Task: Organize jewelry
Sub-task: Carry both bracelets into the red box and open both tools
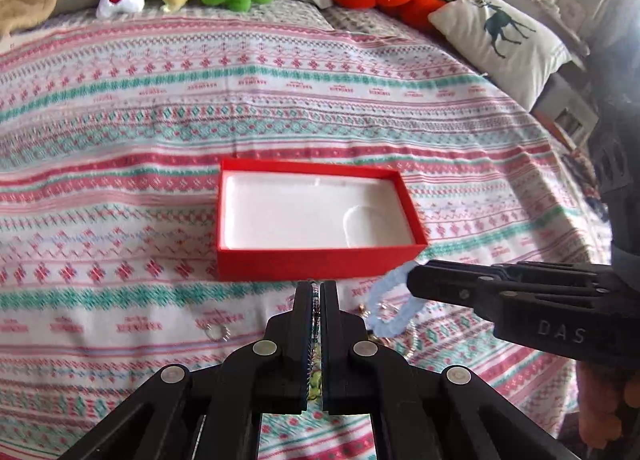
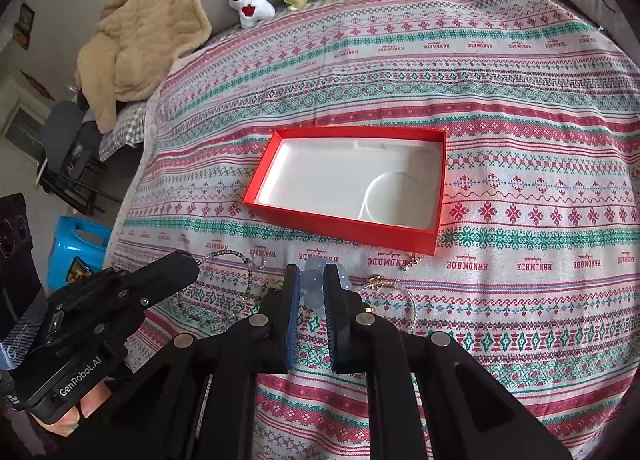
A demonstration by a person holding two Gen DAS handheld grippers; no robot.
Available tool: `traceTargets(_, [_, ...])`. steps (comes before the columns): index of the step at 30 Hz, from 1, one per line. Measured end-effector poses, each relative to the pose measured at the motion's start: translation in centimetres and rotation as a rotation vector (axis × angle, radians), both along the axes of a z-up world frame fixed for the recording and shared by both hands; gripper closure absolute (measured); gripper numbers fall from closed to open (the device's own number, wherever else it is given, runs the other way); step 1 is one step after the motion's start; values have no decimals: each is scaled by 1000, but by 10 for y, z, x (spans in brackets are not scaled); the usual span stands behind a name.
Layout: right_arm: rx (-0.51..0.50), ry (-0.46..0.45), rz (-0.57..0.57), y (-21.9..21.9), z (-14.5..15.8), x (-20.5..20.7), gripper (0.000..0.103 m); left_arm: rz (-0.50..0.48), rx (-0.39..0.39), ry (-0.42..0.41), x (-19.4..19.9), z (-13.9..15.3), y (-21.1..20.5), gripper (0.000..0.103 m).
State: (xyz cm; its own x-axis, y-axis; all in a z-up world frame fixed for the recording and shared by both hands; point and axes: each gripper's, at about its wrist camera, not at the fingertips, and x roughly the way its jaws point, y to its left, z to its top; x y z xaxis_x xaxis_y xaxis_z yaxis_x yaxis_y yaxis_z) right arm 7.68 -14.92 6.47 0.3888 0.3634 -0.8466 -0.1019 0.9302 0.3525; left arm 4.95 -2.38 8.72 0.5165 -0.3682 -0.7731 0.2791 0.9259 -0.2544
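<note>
So far nothing is stowed: the red box (image 2: 348, 184) at frame centre sits empty, and gold pieces (image 2: 414, 260) lie on the bedspread (image 2: 520, 100). At lower left the left gripper (image 2: 192, 265) pinches a thin beaded strand (image 2: 228, 256); at lower centre the right gripper (image 2: 313, 284) clamps a pale blue bead bracelet (image 2: 312, 282).

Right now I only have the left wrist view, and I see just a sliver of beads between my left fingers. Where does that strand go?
Observer: In the right wrist view, the thin beaded strand leaves the left gripper and droops in a loop toward the bedspread.
Operator: Is the right gripper really clamped on something?
Observer: Yes. The right gripper has the pale blue bead bracelet squeezed between its pads.
Operator: Anything loose by the box?
Observer: A small gold piece lies off the red box's near right corner.
</note>
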Motion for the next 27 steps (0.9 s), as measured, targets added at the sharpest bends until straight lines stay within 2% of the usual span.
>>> traceTargets(5, [10, -15, -22, -7, 7, 8, 91, -16, 34, -33, 21, 7, -11, 103])
traceTargets(14, [18, -56, -89, -21, 16, 32, 91, -26, -76, -84, 64, -7, -26, 103])
traceTargets(19, [46, -90, -126, -30, 23, 45, 91, -11, -141, -46, 86, -23, -31, 103])
traceTargets(22, [49, -116, -146, -32, 27, 50, 91, 17, -126, -10, 95, -39, -29, 103])
traceTargets(27, [27, -138, -160, -28, 26, 56, 91, 71, -28, 18, 104, -65, -18, 103])
